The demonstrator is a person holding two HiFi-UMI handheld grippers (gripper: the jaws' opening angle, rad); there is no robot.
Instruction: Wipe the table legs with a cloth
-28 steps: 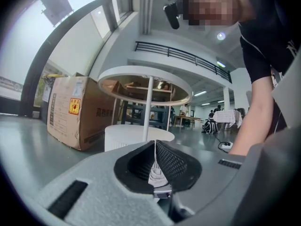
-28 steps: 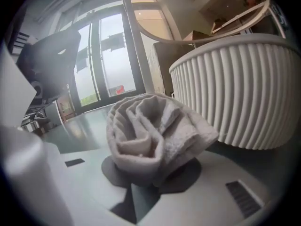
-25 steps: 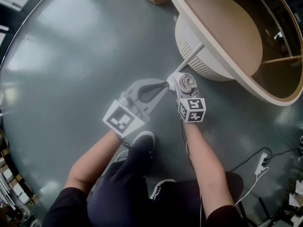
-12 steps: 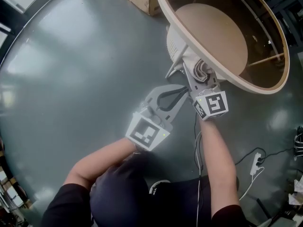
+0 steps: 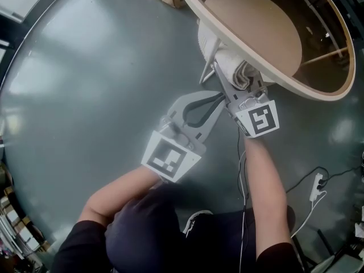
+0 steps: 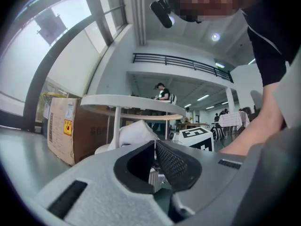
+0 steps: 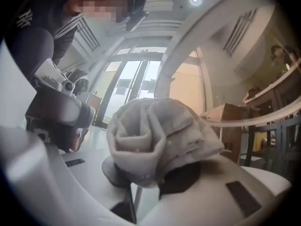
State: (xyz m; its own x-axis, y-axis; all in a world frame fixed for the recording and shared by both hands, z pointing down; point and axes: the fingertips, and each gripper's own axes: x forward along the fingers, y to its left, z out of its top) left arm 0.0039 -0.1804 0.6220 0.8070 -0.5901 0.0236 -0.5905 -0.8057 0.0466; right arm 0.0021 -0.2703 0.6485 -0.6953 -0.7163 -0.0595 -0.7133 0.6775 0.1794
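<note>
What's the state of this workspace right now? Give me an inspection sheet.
Surface: glossy grey floor.
Job's things: bunched cloth up by the white table leg, below the round table rim.
Clutter: cardboard box beside the table.
Grippers: right gripper claw shut on cloth; left gripper claw shut, empty.
Cables: power strip and its cable on the floor, at the right.
Surroundings: large windows; people far off.

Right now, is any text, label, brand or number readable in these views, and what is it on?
Nothing reads clearly.
Cardboard box: yellow label and dark print, both too blurred to read.
Left marker cube and right marker cube: square patterns, no words.
</note>
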